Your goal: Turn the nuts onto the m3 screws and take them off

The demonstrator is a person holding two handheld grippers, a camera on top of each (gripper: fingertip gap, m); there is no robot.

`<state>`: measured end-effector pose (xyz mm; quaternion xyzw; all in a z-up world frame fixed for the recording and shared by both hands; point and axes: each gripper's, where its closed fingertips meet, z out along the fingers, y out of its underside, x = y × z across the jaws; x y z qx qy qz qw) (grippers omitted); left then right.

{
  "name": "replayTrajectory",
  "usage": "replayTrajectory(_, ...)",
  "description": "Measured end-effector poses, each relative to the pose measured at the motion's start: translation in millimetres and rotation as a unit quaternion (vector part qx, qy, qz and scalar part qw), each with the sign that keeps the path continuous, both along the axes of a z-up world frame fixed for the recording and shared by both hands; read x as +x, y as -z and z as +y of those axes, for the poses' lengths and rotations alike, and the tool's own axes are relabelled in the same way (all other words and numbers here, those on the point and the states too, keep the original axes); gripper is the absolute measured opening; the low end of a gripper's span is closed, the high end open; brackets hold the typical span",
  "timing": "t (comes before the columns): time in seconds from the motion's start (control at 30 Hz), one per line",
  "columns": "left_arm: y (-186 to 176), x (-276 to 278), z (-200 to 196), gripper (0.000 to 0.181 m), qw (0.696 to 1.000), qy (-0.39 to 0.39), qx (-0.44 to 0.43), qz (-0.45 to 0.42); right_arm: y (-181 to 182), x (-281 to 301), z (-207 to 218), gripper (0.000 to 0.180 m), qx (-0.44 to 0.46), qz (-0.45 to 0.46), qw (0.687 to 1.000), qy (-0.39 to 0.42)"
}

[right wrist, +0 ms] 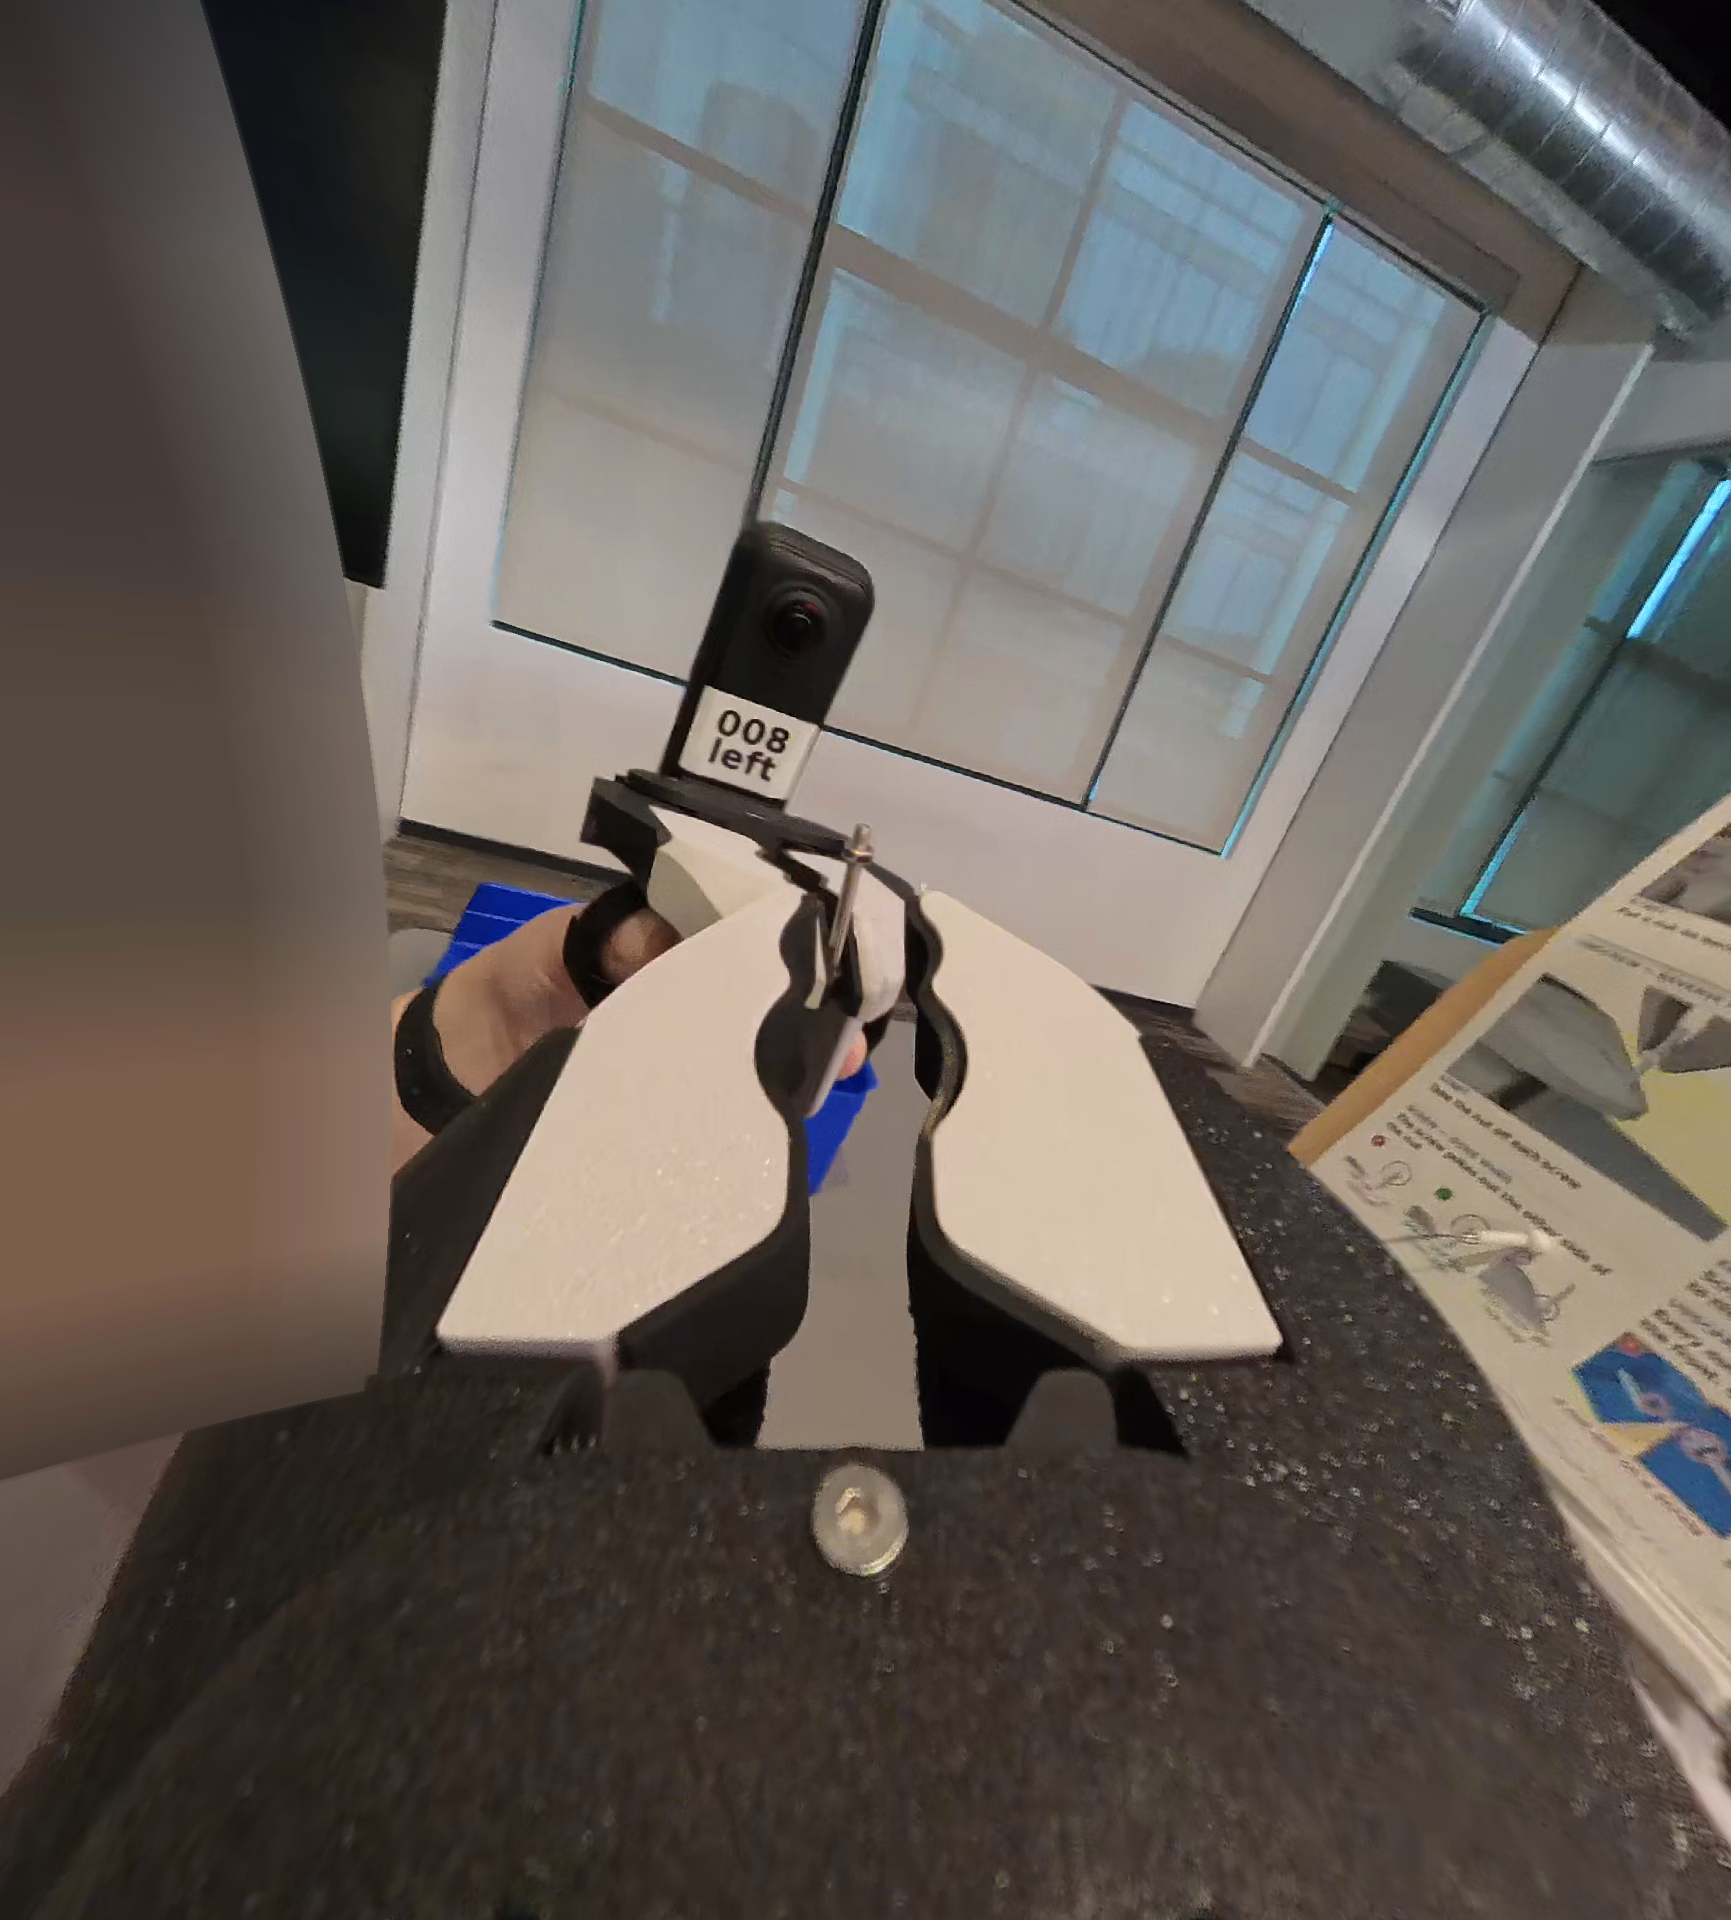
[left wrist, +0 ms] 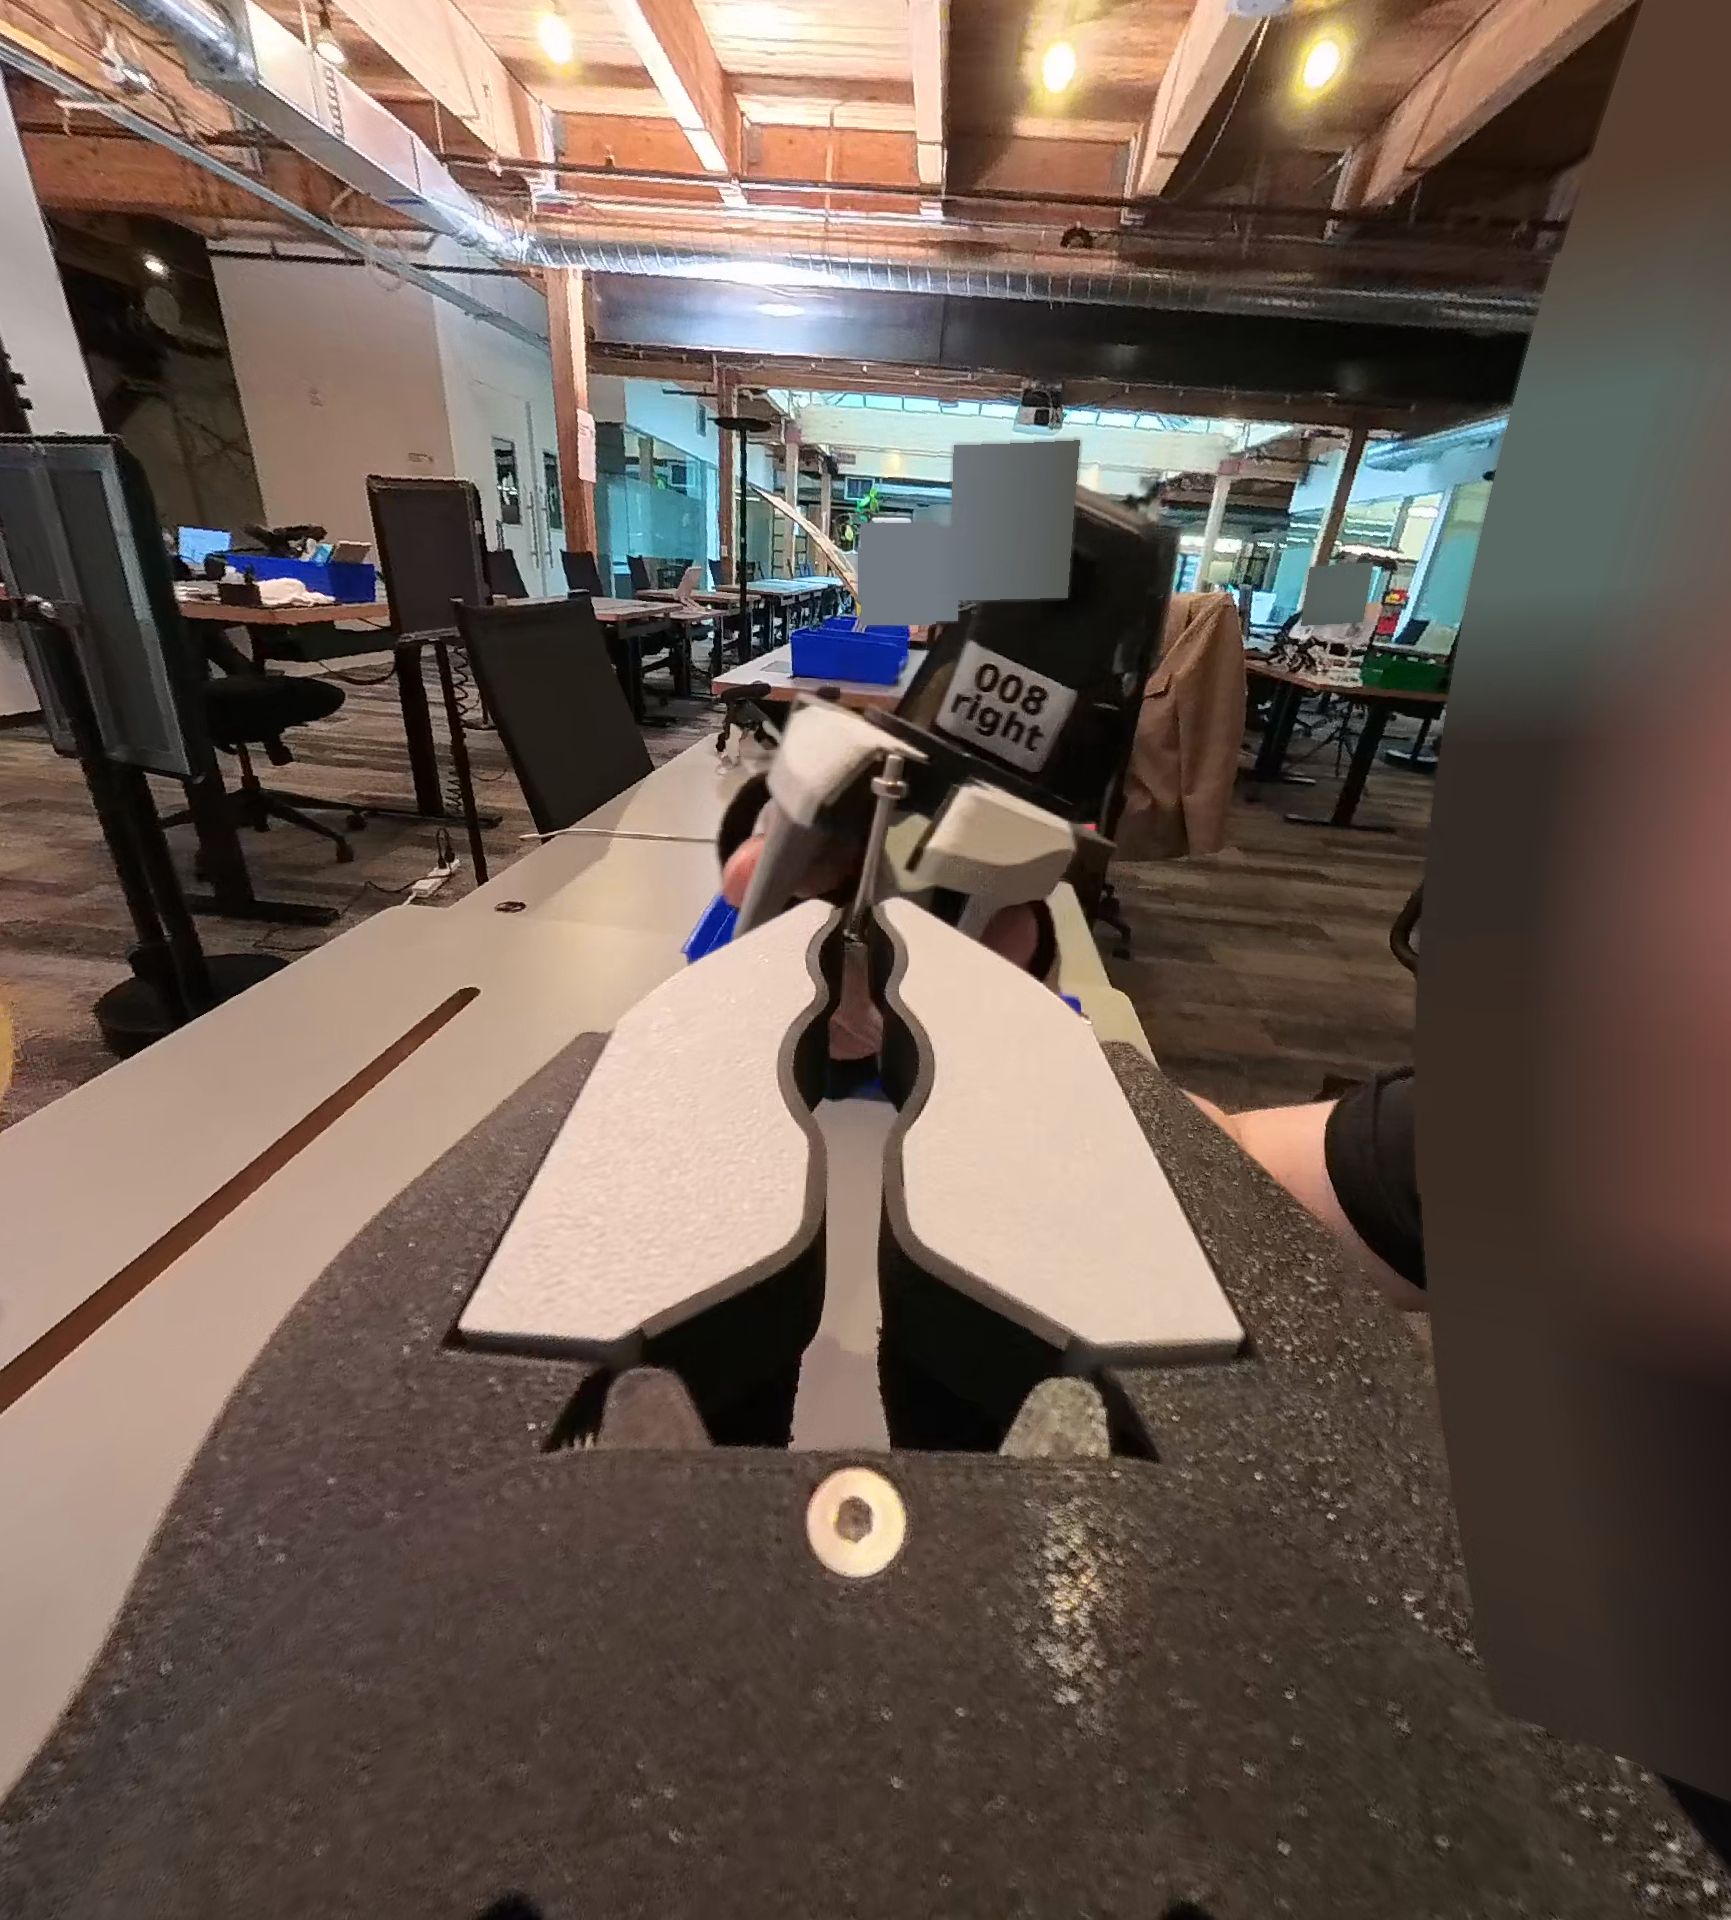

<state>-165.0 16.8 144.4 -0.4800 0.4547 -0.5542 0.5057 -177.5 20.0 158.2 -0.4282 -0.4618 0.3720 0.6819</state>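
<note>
A thin silver M3 screw (left wrist: 873,847) stands nearly upright, its wider end on top. My left gripper (left wrist: 856,920) is shut on the screw's lower end. In the right wrist view, the screw (right wrist: 843,904) rises from the left gripper (right wrist: 845,971), held by a hand facing me. My right gripper (right wrist: 856,909) is open, its fingertips on either side of the screw's shaft, the left fingertip (right wrist: 788,925) close to it. In the left wrist view the right gripper (left wrist: 902,821) straddles the upper shaft. I cannot make out a nut on the screw.
Both grippers are held above a grey table (left wrist: 217,1091) with a long slot. A blue bin (right wrist: 497,920) sits below the left gripper and also shows in the left wrist view (left wrist: 710,930). A printed instruction sheet (right wrist: 1619,1195) stands at right. The person's arm (left wrist: 1287,1153) crosses at right. Both grippers' tips are close together, under 4 cm apart.
</note>
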Motion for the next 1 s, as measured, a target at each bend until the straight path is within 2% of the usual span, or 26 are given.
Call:
replayTrajectory(0.27, 2.6, 4.1, -2.3, 0.003, 1.0, 0.007, -0.001, 0.005, 1.8, -2.5, -2.3, 0.004, -0.007, 0.0, 1.0, -0.02)
replayTrajectory(0.5, 2.6, 4.7, -1.7, 0.004, 1.0, 0.009, -0.007, 0.002, 1.5, -2.9, -2.4, 0.003, -0.012, 0.002, 1.0, -0.025)
replayTrajectory(0.73, 9.1, 6.3, 5.9, 0.031, 0.999, -0.022, -0.003, 0.029, -0.8, 15.8, 14.1, 0.002, -0.066, 0.026, 0.997, -0.013)
replayTrajectory(0.83, 11.4, 1.6, 8.3, 0.031, 0.998, -0.038, 0.009, 0.051, -2.6, 43.1, 18.6, 0.002, -0.099, 0.013, 0.994, 0.046)
replayTrajectory(0.9, 13.8, -3.0, 18.6, 0.03, 0.993, -0.087, 0.033, 0.071, -4.0, 76.9, 17.8, 0.002, -0.122, -0.011, 0.986, 0.116)
replayTrajectory(1.0, 18.4, -5.3, 21.8, 0.029, 0.984, -0.125, 0.068, 0.109, 10.5, 155.6, 18.5, 0.002, -0.184, -0.105, 0.94, 0.268)
